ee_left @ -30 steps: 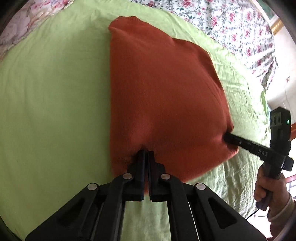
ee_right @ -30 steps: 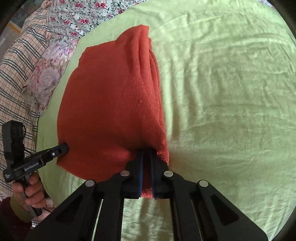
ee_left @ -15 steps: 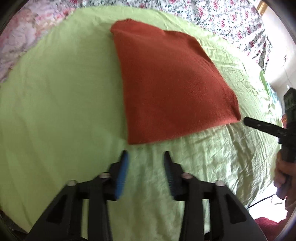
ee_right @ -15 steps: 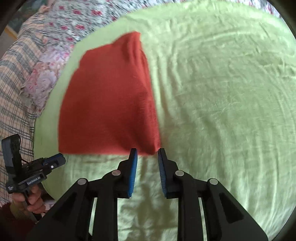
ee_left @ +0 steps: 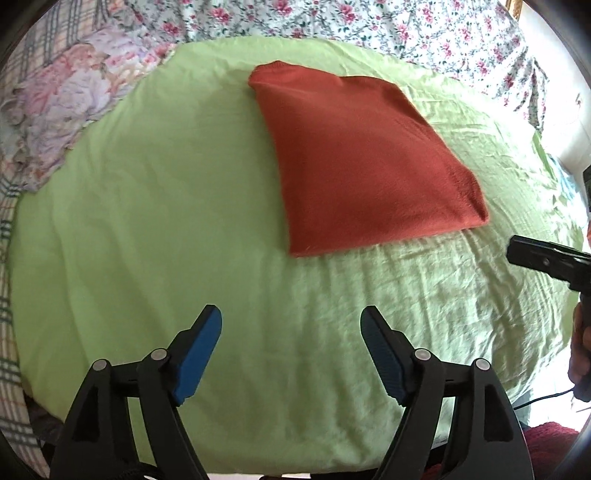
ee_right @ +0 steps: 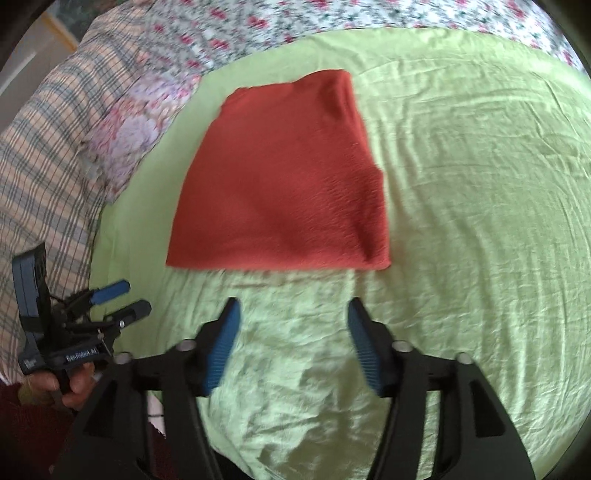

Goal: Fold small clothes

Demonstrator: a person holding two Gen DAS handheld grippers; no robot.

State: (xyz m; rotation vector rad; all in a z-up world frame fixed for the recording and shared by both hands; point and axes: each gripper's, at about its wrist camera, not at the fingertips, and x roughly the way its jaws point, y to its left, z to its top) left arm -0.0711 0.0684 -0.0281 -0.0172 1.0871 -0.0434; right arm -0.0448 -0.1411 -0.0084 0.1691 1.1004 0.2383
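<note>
plaid bedding [ee_right: 40, 155] and a pale floral quilt [ee_left: 55, 110] run along the left edge of the bed from where i sit. my left tool [ee_left: 291, 325] hangs over the green sheet [ee_left: 147, 221] with its blue pads [ee_left: 195, 354] spread wide, holding nothing. beyond it, toward the far edge of the bed, the orange garment [ee_left: 362, 158] lies flat as a folded, roughly square pile, apart from both tools. in the right wrist view the same garment [ee_right: 288, 184] sits just past my right tool [ee_right: 293, 314], which is also wide apart and empty above the wrinkled sheet [ee_right: 480, 221]. i see the left tool [ee_right: 122, 299] off to the side there, near the bed's edge. a flowered white sheet [ee_left: 406, 26] borders the far edge.
</note>
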